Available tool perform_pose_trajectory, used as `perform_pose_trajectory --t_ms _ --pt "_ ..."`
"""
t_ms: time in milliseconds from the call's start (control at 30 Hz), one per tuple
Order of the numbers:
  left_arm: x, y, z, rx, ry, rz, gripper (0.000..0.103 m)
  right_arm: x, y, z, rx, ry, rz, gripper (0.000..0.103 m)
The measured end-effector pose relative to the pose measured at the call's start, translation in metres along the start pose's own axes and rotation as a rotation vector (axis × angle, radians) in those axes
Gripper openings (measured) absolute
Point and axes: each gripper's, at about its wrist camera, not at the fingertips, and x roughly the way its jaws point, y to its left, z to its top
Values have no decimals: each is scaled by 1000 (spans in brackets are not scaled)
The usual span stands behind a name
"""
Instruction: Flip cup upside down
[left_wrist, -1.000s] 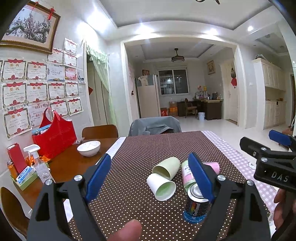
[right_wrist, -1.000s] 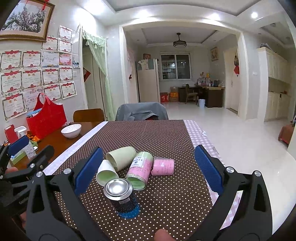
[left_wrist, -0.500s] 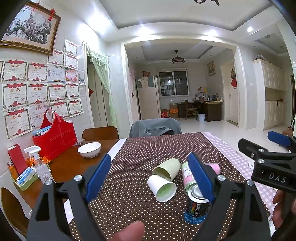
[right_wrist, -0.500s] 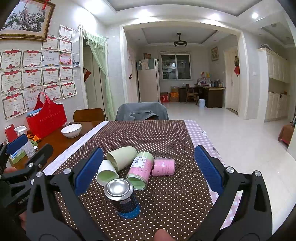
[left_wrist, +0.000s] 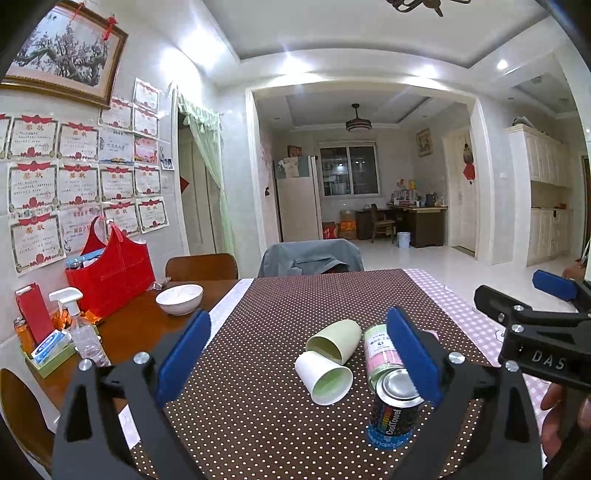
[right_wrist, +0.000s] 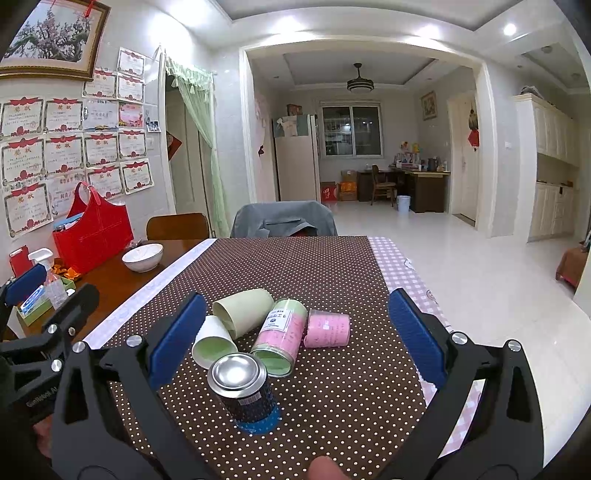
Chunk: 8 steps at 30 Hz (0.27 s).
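Note:
Several cups lie on their sides on the brown dotted cloth (right_wrist: 332, 273): a pale green cup (left_wrist: 334, 341) (right_wrist: 243, 308), a white cup (left_wrist: 323, 376) (right_wrist: 212, 345), a pink-and-green cup (right_wrist: 282, 334) (left_wrist: 378, 350) and a small pink cup (right_wrist: 327, 328). A dark cup with a silver base (right_wrist: 242, 386) (left_wrist: 395, 410) stands upside down nearest me. My left gripper (left_wrist: 299, 360) is open in front of the white and green cups, holding nothing. My right gripper (right_wrist: 293, 338) is open around the cluster without touching any cup.
A white bowl (left_wrist: 180, 298) sits on the bare wooden table (left_wrist: 122, 332) at the left, beside a red bag (left_wrist: 110, 273), a spray bottle (left_wrist: 79, 325) and a small tray. Chairs stand at the far end. A checked cloth (right_wrist: 406, 273) runs along the right edge.

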Motion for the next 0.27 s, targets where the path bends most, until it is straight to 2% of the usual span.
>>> perform_pose_trajectory --t_ms 267 --pt "1 0 0 8 4 18 94 -1 0 0 -2 -3 0 97"
